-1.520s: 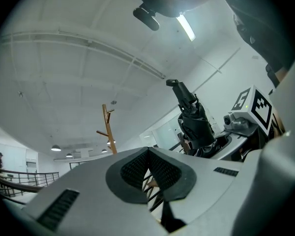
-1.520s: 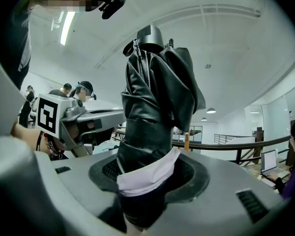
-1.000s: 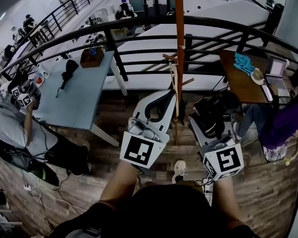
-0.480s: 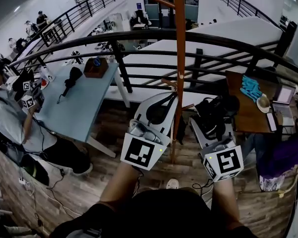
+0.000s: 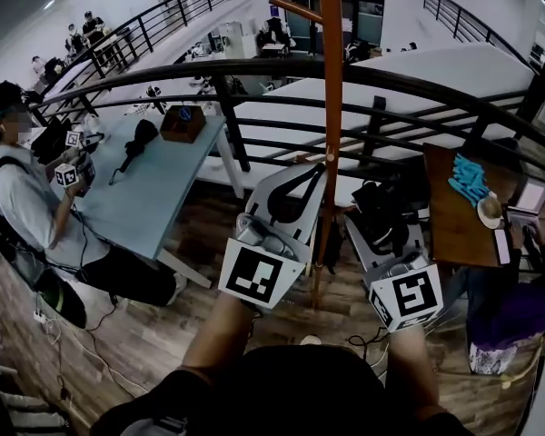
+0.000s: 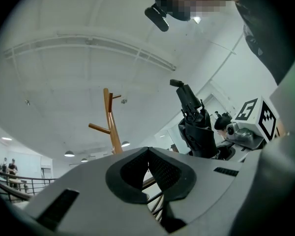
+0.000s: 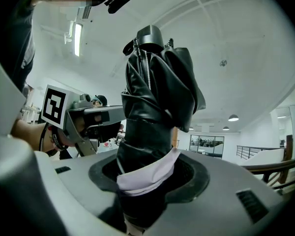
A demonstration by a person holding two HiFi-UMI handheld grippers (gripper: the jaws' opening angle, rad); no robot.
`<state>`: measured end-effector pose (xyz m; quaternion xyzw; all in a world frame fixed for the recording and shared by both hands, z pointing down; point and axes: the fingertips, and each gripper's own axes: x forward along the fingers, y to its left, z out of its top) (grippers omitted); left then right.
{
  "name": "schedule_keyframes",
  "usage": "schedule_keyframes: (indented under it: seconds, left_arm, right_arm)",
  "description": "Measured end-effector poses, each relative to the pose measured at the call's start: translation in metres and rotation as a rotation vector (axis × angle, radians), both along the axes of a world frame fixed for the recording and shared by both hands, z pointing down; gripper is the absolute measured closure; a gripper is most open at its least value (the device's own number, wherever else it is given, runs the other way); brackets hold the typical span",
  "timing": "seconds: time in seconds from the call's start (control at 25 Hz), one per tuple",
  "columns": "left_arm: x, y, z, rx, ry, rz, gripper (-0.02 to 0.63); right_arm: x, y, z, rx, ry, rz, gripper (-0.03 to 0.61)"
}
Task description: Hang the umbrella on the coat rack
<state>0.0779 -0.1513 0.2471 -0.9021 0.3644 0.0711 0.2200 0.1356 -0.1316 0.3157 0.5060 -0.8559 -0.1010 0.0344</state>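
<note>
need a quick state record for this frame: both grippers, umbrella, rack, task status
left gripper: jaws together, nothing between them
right gripper: shut on umbrella
umbrella: black, folded, upright in the jaws
coat rack: wooden pole with pegs, directly ahead, between the two grippers in the head view, in front of railing
task status: umbrella not yet hung

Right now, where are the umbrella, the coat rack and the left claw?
umbrella (image 7: 157, 107): right gripper view, on its folded black canopy.
coat rack (image 5: 331, 25): head view, on the wooden pole.
left claw (image 6: 148, 154): left gripper view, where its tips meet.
</note>
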Motion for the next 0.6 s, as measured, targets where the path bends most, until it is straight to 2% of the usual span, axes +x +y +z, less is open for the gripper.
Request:
schedule_keyframes:
  seconds: [0.2,0.6]
  left_arm:
    - [0.004,0.004,-0.011,-0.011,0.009,-0.014,0.601]
    - [0.003,-0.028,0.017,-0.032,-0.020,-0.026,0.601]
  right_arm:
    - [0.004,0.003,-0.008,-0.010,-0.005,-0.020,0.351]
    - [0.010,-0.032,0.016,-0.044,-0.016,-0.003,0.351]
